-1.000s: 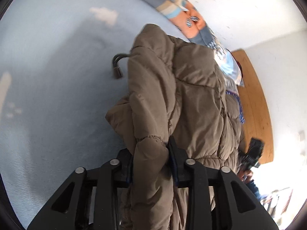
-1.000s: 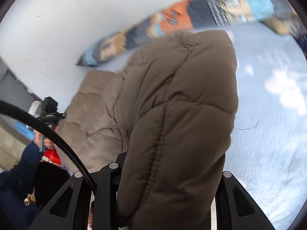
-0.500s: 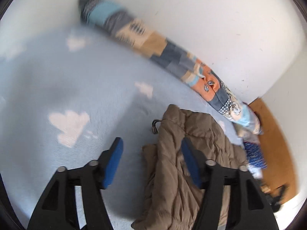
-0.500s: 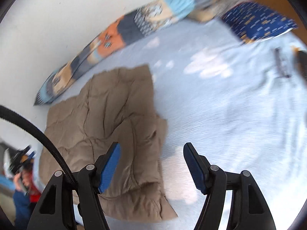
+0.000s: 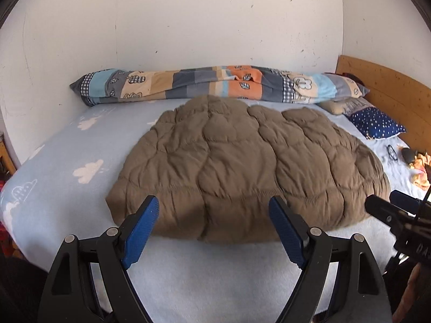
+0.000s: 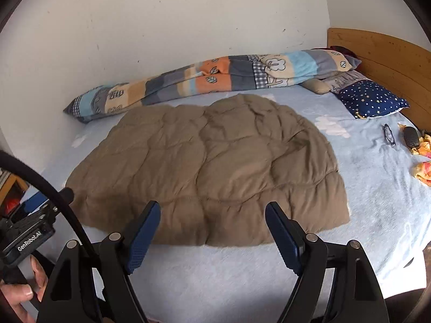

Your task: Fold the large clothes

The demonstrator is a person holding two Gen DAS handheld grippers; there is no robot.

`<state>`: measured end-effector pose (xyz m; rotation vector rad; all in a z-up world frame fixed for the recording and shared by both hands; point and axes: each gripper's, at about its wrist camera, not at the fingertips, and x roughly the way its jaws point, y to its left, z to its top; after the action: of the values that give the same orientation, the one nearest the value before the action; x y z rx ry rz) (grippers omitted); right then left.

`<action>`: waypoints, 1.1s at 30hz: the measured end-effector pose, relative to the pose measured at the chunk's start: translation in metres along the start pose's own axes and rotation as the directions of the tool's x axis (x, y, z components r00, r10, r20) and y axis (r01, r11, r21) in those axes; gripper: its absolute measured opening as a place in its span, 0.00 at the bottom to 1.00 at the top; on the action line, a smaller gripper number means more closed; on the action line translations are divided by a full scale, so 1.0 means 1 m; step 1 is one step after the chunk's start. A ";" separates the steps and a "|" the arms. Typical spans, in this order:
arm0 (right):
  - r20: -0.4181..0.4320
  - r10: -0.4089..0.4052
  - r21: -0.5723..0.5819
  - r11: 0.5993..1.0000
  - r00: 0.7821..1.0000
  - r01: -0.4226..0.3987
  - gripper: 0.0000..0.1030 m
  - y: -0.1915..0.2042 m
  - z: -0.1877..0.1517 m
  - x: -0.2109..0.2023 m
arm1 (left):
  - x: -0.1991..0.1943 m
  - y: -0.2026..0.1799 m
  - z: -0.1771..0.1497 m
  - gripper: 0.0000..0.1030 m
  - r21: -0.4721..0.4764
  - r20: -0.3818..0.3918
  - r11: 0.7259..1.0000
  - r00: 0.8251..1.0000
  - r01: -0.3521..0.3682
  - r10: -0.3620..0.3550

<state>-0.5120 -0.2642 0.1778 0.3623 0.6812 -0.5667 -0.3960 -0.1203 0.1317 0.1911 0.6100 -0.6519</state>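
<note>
A patchwork blanket (image 5: pixel 215 86) lies along the wall; a starry navy pillow (image 6: pixel 373 98) sits by the wooden headboard (image 6: pixel 382 53).

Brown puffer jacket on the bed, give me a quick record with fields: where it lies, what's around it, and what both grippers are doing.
garment: brown quilted puffer jacket, lying flat, nothing gripping it
surface: light blue bed sheet with white clouds
behind it: patchwork blanket roll along the wall
head end: navy star pillow by the wooden headboard
loose items: glasses on the sheet near the pillow
left gripper: jaws opening, nothing between them
right gripper: jaws opening, nothing between them
</note>
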 end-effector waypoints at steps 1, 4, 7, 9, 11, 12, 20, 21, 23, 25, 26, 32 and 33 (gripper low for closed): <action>0.003 0.002 -0.007 1.000 1.000 -0.002 0.82 0.006 -0.007 -0.002 | -0.002 -0.002 -0.003 0.80 -0.007 -0.010 1.000 1.000 -0.005 0.005; -0.018 0.011 -0.022 1.000 1.000 -0.012 0.84 0.013 -0.018 -0.003 | -0.005 0.001 -0.003 0.80 -0.044 -0.022 0.999 1.000 -0.018 0.017; -0.016 0.015 -0.015 1.000 1.000 -0.016 0.85 0.012 -0.022 -0.005 | -0.007 0.002 -0.004 0.81 -0.060 -0.022 0.998 0.999 -0.030 0.029; -0.007 0.003 0.005 1.000 1.000 -0.003 0.86 0.006 -0.021 -0.006 | -0.006 -0.001 -0.006 0.81 -0.049 -0.028 0.998 0.999 -0.043 0.042; -0.022 0.002 0.034 0.999 1.000 -0.001 0.86 -0.001 -0.020 -0.002 | -0.002 -0.003 -0.007 0.81 -0.030 -0.036 0.998 0.998 -0.051 0.050; -0.030 0.003 0.049 0.999 1.000 -0.002 0.86 -0.004 -0.020 0.001 | -0.001 -0.004 -0.008 0.81 -0.025 -0.042 0.998 0.998 -0.055 0.054; -0.073 0.021 0.046 0.999 0.997 -0.018 0.86 0.000 -0.023 0.013 | 0.008 -0.005 -0.012 0.81 0.001 -0.073 0.998 0.996 -0.057 0.057; -0.077 0.021 0.041 0.999 0.997 -0.018 0.86 0.002 -0.023 0.014 | 0.009 -0.005 -0.012 0.81 0.001 -0.077 0.998 0.995 -0.057 0.057; -0.084 0.021 0.035 0.999 0.996 -0.019 0.86 0.003 -0.024 0.016 | 0.011 -0.004 -0.013 0.81 -0.002 -0.086 0.998 0.995 -0.056 0.056; -0.094 0.022 0.034 0.999 0.995 -0.019 0.86 0.004 -0.024 0.018 | 0.013 -0.005 -0.013 0.81 0.000 -0.091 0.998 0.994 -0.058 0.057; -0.097 0.021 0.035 0.999 0.995 -0.018 0.86 0.004 -0.024 0.019 | 0.013 -0.005 -0.013 0.81 0.002 -0.093 0.998 0.994 -0.056 0.056; -0.116 0.023 0.040 0.999 0.993 -0.019 0.86 0.002 -0.025 0.024 | 0.017 -0.006 -0.014 0.81 0.008 -0.109 0.998 0.992 -0.055 0.055; -0.118 0.024 0.039 0.999 0.993 -0.019 0.86 0.002 -0.024 0.024 | 0.017 -0.006 -0.014 0.81 0.007 -0.111 0.998 0.992 -0.055 0.056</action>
<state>-0.5073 -0.2593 0.1443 0.4410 0.7806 -0.5415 -0.3952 -0.1291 0.1105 0.2488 0.7077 -0.5916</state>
